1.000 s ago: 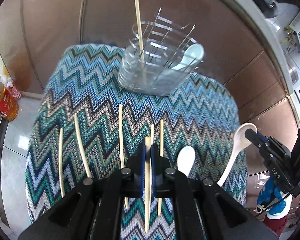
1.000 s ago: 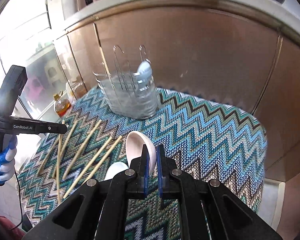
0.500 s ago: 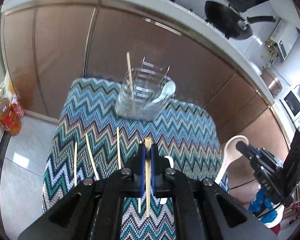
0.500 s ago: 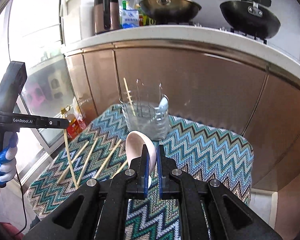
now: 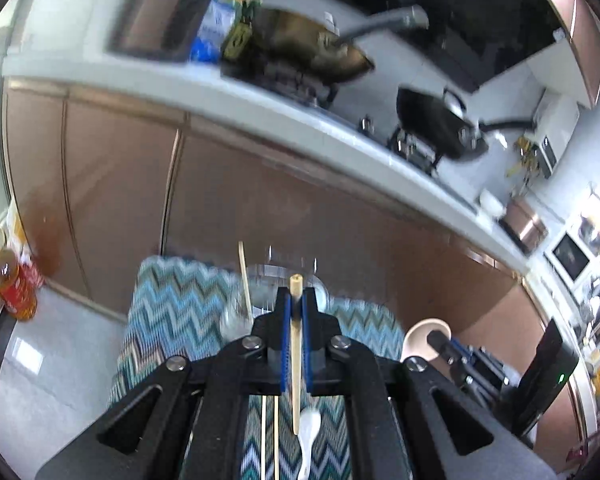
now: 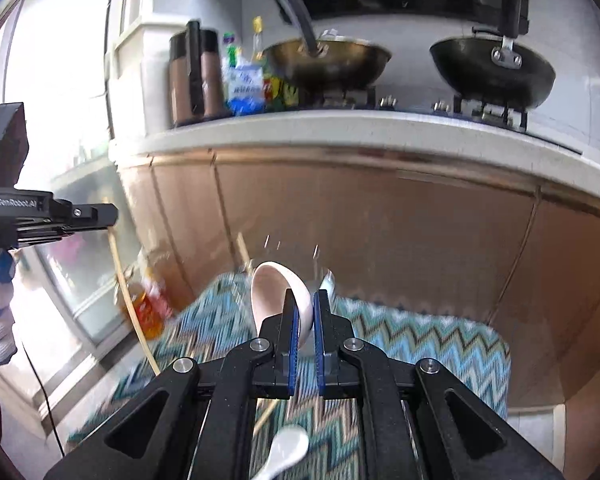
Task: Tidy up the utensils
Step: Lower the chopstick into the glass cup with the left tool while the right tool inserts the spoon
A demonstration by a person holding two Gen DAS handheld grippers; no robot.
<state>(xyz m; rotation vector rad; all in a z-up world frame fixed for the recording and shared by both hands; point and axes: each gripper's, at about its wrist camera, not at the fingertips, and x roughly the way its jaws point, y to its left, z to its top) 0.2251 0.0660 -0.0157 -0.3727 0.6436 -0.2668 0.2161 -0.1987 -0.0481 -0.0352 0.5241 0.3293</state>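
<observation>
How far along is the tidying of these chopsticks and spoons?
Partly done. The clear holder already has one chopstick and a white spoon standing in it. In hand: the left gripper clamps a chopstick, and the right gripper a pinkish spoon. Left on the zigzag cloth: another spoon and some chopsticks.

Both grippers are up and away now! The left gripper (image 5: 295, 300) has hoisted its chopstick (image 5: 295, 356) high above the zigzag cloth (image 5: 172, 312); the right gripper (image 6: 305, 304) has lifted its spoon (image 6: 276, 292), holder (image 5: 236, 316) shrinking below.
</observation>
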